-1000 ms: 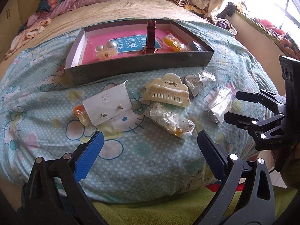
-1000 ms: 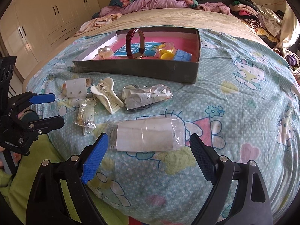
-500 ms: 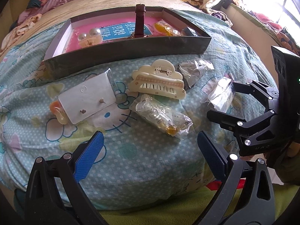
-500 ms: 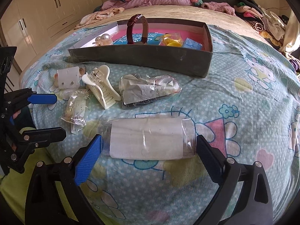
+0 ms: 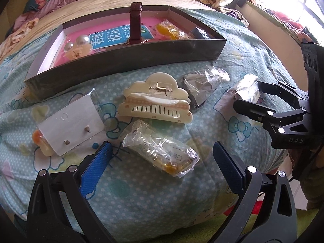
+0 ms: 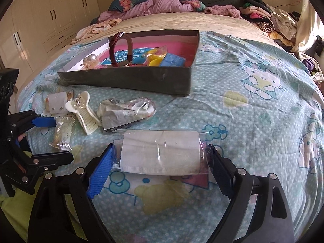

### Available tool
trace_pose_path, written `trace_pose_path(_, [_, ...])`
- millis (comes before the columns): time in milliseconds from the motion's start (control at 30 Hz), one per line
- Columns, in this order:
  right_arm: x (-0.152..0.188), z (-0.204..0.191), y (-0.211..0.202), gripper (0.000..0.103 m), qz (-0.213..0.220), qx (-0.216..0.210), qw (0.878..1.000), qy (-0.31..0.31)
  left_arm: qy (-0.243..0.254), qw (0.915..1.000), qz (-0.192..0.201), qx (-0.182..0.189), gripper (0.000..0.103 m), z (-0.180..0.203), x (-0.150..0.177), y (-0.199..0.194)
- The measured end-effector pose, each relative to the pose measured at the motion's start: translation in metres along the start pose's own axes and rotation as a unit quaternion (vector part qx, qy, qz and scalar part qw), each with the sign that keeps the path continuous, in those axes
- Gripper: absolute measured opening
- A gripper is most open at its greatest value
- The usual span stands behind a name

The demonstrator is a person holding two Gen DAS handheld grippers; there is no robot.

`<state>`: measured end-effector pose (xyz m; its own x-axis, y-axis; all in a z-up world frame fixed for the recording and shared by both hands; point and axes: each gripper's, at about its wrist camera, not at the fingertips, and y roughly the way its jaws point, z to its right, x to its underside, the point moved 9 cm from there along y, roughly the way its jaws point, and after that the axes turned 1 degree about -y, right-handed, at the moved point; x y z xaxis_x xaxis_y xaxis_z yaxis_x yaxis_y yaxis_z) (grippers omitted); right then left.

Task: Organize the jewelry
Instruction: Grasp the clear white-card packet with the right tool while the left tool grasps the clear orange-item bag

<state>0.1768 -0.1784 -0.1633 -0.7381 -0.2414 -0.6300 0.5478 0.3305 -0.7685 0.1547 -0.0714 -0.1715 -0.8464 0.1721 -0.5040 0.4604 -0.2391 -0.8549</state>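
Between the right gripper's (image 6: 162,160) fingers lies a flat packet (image 6: 161,152) – jaws have just been closing, both pads at its ends, grip uncertain. Only the left view shows the left gripper (image 5: 160,162) spread wide around a bagged chain (image 5: 162,151); box (image 5: 125,60) at 12 o'clock.

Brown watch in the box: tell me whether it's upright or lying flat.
Upright: the watch stands on edge in the box, its strap looping above the rim.
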Motion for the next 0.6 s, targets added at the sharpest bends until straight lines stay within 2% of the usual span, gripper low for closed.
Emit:
trace_pose_path(67, [-0.001,0.003,-0.001,0.088,0.001,0.0,1.0,0.005,0.005,1.0,0.002,-0.002,0.086,0.003,-0.002,0.002])
trace_pose_path(167, [-0.002,0.006,-0.002,0.088,0.0,-0.002,1.0,0.011,0.01,0.9998,0.006,-0.013,0.069,0.003,-0.004,0.003])
trace_pose_path(233, [-0.003,0.006,-0.002,0.088,0.001,-0.001,1.0,0.011,0.009,0.9998,0.011,-0.013,0.051,0.002,-0.005,0.001])
trace_pose_path(333, [-0.004,0.004,-0.002,0.088,0.001,-0.004,1.0,0.011,0.008,0.9998,0.019,0.003,0.045,0.004,-0.005,-0.005])
trace_pose_path(600, [-0.014,0.0,-0.013,0.088,0.015,-0.006,1.0,0.007,-0.016,0.9981,0.054,0.026,0.044,-0.005,-0.005,-0.04])
